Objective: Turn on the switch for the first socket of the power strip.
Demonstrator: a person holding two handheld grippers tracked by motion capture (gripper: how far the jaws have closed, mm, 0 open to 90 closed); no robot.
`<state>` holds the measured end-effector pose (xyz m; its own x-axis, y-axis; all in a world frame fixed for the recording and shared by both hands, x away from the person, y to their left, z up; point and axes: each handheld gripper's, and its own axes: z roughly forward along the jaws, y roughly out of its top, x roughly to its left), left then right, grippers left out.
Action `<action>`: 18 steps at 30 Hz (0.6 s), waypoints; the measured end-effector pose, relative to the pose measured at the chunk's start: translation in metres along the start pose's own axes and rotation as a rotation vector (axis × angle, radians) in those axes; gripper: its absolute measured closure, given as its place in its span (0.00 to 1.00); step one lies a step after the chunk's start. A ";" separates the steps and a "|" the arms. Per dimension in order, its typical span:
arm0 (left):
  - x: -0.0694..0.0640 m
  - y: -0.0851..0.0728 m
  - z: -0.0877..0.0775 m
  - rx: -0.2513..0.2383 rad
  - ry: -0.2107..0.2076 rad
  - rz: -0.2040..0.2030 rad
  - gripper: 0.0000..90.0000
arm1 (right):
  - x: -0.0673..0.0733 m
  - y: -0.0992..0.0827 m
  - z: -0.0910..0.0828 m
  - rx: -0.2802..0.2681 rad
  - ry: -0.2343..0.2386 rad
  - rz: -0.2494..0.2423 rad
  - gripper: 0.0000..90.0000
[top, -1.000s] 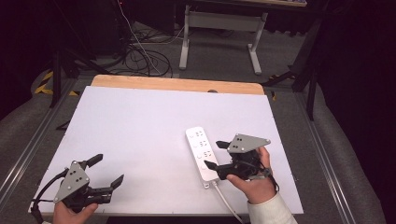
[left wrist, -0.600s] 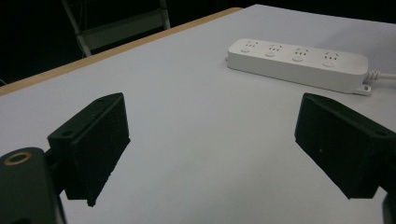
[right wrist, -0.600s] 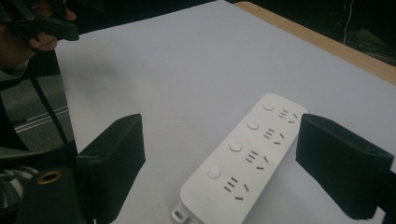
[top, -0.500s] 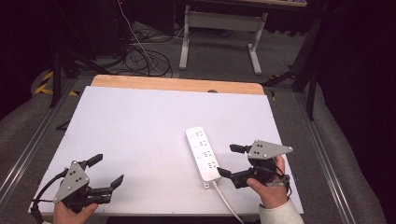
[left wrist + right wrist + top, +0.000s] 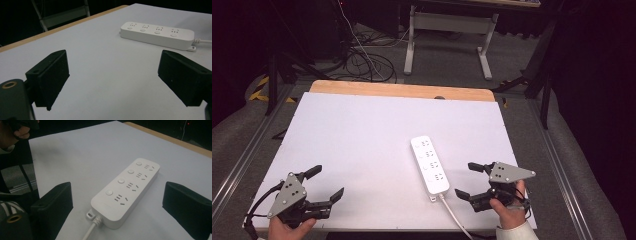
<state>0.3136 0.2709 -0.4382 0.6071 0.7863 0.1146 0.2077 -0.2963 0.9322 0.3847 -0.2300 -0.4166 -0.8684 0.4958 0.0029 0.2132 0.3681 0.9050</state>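
White power strip: lies flat on the desk, right of centre, toward the near edge; cord end faces that edge.
Right gripper: near right corner, just beside the strip; jaws wide, just been opening, nothing between them.
Left gripper: near left corner, jaws wide, empty.

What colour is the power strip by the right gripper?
White, cord included: the power strip shows best in the right gripper view.

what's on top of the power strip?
Nothing rests on the power strip: four sockets with four round buttons show. It lies flat on the white table; its underside is hidden.
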 end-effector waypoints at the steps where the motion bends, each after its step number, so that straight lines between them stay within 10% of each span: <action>1: -0.001 0.000 0.000 -0.001 -0.001 -0.007 0.12 | -0.001 -0.003 0.000 -0.001 -0.001 0.006 0.11; 18: -0.003 0.001 -0.001 0.016 -0.001 0.010 0.12 | -0.015 -0.058 -0.001 0.057 -0.038 0.059 0.10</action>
<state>0.3118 0.2689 -0.4377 0.6103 0.7824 0.1237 0.2133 -0.3127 0.9256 0.3843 -0.2598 -0.4687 -0.8361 0.5472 0.0388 0.2898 0.3806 0.8782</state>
